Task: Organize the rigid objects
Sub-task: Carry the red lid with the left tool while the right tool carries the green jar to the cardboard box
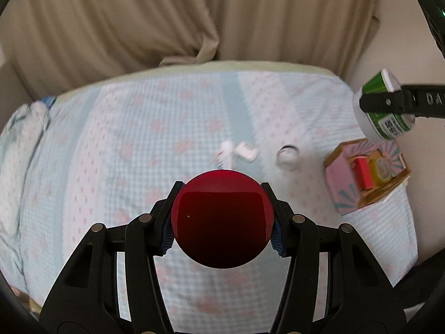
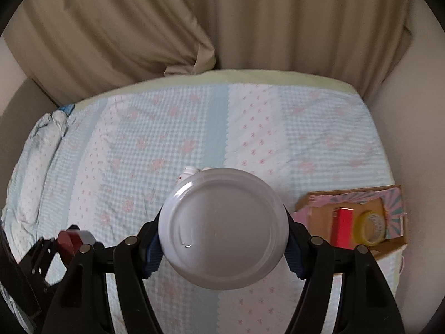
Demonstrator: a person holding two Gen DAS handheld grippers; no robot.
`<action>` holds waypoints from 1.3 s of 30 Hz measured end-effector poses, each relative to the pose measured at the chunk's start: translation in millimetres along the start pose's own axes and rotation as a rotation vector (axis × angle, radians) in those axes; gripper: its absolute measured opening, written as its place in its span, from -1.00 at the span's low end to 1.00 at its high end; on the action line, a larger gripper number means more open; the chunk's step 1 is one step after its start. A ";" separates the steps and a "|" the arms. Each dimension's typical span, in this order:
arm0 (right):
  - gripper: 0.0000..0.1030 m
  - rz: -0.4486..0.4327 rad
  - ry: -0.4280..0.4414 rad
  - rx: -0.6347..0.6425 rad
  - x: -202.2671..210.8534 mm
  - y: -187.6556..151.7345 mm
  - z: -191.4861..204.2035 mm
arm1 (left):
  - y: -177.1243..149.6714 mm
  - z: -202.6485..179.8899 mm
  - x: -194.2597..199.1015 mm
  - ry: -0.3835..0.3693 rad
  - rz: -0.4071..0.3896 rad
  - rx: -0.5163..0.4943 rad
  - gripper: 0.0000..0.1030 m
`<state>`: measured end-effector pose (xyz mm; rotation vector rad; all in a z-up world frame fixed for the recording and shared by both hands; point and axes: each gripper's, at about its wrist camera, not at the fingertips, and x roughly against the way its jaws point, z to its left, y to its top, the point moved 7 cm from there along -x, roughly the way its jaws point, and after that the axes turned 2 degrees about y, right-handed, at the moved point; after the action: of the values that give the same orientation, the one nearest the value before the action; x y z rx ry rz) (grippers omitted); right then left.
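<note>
My left gripper [image 1: 222, 220] is shut on a dark red round container [image 1: 222, 218] and holds it above the bed. My right gripper [image 2: 224, 235] is shut on a green jar with a white lid [image 2: 222, 232]; the jar also shows in the left wrist view [image 1: 381, 105] at the far right, above the box. An open pink cardboard box [image 1: 367, 175] lies at the bed's right edge, holding a red block [image 2: 343, 226] and a yellow tape roll [image 2: 371, 228]. The left gripper with its red container shows in the right wrist view [image 2: 69, 243] at lower left.
A light blue patterned bedspread [image 1: 139, 153] covers the bed. Small white items lie mid-bed: a tube [image 1: 225, 153], a small case [image 1: 246, 151] and a round pot [image 1: 288, 156]. Beige curtains [image 1: 167, 14] hang behind. A wall borders the bed's right side.
</note>
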<state>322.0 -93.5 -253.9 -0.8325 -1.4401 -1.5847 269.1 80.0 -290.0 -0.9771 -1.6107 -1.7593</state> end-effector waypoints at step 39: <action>0.30 0.153 -0.050 -0.004 -29.2 -83.1 -382.1 | 22.5 -366.8 -122.2 -0.084 0.228 -0.106 -0.03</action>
<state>280.9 -467.0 -365.8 -0.9669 -1.3739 -1.4614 305.4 -294.7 -381.3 -1.2478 -1.4043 -1.6791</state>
